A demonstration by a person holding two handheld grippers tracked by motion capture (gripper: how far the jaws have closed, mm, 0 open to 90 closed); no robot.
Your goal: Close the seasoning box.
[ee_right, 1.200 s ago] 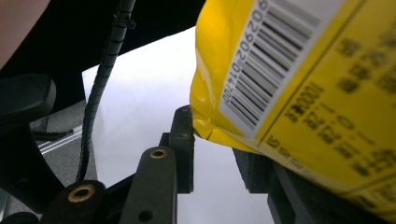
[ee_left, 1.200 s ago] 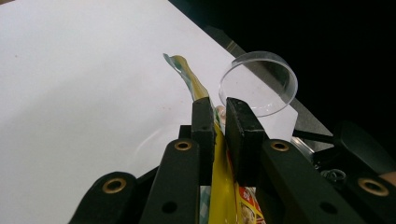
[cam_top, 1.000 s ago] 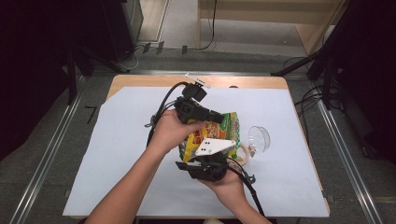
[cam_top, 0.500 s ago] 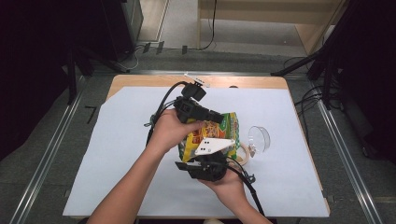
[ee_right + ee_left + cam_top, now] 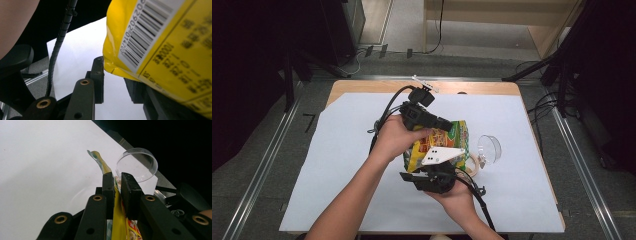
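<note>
Left gripper (image 5: 117, 183): my jaws clamped on the thin sealed edge of a yellow snack bag (image 5: 119, 220), which runs upright between them. Right gripper (image 5: 117, 82): jaws parted; the bag's barcoded yellow face hangs just above them. Beyond the left jaws, a clear round lid (image 5: 137, 165) lies on the white-covered table (image 5: 45, 170).

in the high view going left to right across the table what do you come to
White sheet → left hand → snack bag → clear cup → white sheet again, up to the table's right edge.
</note>
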